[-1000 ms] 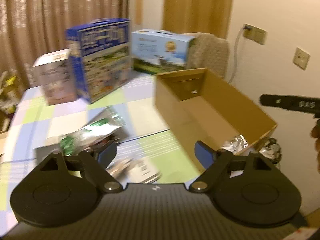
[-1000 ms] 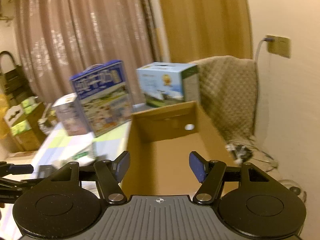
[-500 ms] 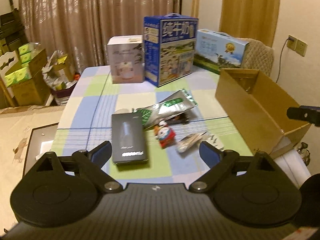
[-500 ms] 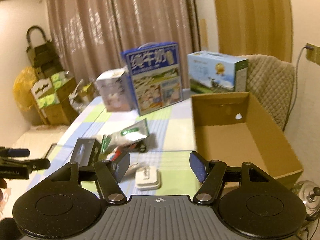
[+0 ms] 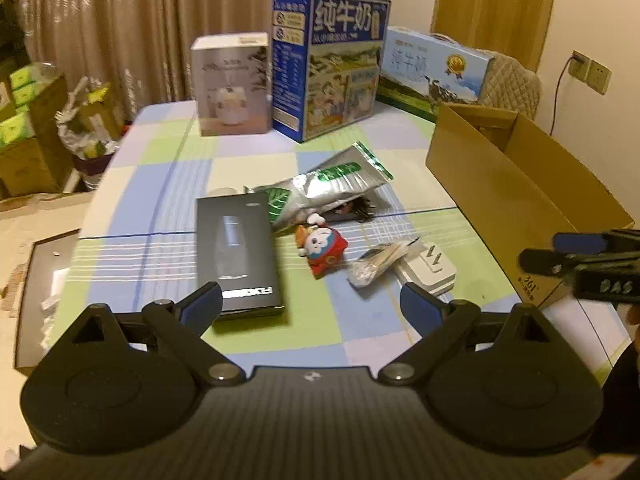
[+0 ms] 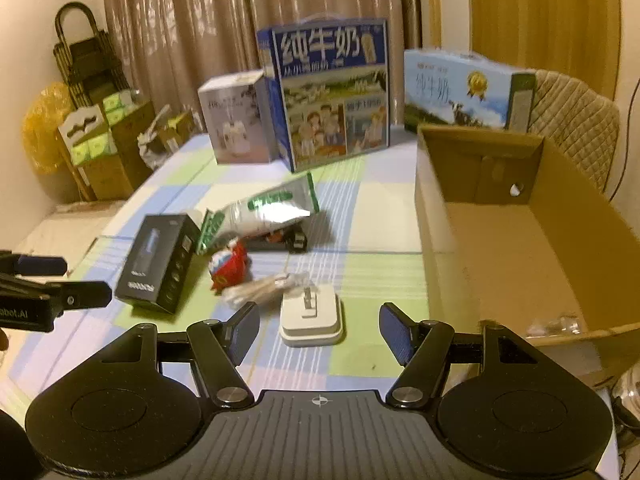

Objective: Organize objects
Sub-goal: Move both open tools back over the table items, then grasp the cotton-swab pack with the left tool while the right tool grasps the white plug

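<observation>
A loose cluster of small objects lies on the checked tablecloth (image 5: 168, 184) ahead of both grippers. Just beyond the left gripper (image 5: 310, 304), near its left finger, lies a flat black box (image 5: 236, 248). Past that box and a little to the right, a silver-and-green foil pouch (image 5: 332, 184) rests tilted over a dark packet that is mostly hidden under it. Nearer, between the fingers' lines, sits a small red cartoon toy (image 5: 322, 248), and to its right a clear wrapper of thin sticks (image 5: 380, 262) touches a white plug adapter (image 5: 428, 268), prongs up.

The left gripper's jaws stand wide apart with nothing between them, above the table and clear of every object. The right gripper (image 6: 318, 326) also has its jaws apart and empty; the white adapter (image 6: 312, 318) lies directly ahead of it, between the finger lines but not touched. The wrapper (image 6: 264, 288) and toy (image 6: 230, 266) lie beyond and to the left, and the black box (image 6: 160, 264) farther left.

To the right of the right gripper stands an open cardboard box (image 6: 520, 248), with a little crinkled clear plastic in its near corner. Far ahead, at the table's back edge, stand a white carton (image 5: 232, 84), a tall blue milk carton (image 5: 328, 68) and a pale blue milk carton (image 5: 432, 72) lying on its side. Each gripper appears at the edge of the other's view.
</observation>
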`<state>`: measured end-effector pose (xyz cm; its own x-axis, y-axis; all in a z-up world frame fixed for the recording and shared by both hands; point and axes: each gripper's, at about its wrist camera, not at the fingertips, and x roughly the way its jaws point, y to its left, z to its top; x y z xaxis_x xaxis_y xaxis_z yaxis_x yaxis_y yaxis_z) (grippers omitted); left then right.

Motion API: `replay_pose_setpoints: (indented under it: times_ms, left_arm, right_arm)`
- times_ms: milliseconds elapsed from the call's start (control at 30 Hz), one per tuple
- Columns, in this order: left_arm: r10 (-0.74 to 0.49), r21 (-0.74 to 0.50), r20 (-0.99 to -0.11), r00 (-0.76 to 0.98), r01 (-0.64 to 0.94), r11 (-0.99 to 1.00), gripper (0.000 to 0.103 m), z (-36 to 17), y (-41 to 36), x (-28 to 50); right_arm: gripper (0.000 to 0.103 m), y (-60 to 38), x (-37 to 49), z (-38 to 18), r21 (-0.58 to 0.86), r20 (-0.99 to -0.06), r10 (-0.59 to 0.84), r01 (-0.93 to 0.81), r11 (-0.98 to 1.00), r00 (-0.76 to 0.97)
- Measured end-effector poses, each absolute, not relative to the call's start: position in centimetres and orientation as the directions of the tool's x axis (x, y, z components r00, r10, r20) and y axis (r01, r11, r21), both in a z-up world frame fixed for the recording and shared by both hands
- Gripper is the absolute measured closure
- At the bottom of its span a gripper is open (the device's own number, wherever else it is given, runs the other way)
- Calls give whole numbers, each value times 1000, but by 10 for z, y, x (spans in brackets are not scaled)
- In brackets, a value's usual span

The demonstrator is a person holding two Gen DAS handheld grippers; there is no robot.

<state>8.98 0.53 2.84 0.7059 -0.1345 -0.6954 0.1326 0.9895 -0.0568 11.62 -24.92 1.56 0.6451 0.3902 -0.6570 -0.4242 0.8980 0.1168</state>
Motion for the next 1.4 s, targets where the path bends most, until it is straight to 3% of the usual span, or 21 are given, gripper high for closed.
replay_pose_setpoints:
  times_ms: [333, 467, 800, 867, 933, 1033, 1400]
  left_arm:
    - [-143, -28, -719, 680, 177, 984, 7, -5, 1, 133]
    - [-157, -30, -721, 675, 196, 980, 6, -15, 1, 145]
    - [-182, -39, -728, 662, 224, 974, 6, -29, -1, 164]
    - [-194, -43, -726, 659, 237, 970, 6, -31, -3, 165]
    - [-200, -44, -727, 657, 247, 968, 6, -32, -5, 166]
    - [-209, -35, -728, 653, 269, 963, 6, -34, -11, 168]
    - [-292, 81, -753, 590, 522, 849, 29, -45, -54, 180]
  right_arm:
    - [39, -224, 156, -36, 126, -718, 389, -441, 888, 578]
    - [31, -214, 173, -55, 125, -739, 390, -457, 881, 550]
    - [30, -200, 203, -89, 91, -781, 347, -454, 887, 520]
    - [32, -198, 204, -91, 82, -779, 346, -463, 883, 522]
    - [41, -196, 203, -90, 65, -776, 343, -474, 878, 529]
    - [41, -196, 202, -89, 47, -778, 327, -469, 882, 536]
    - [42, -230, 204, -75, 94, -773, 288, -348, 933, 565]
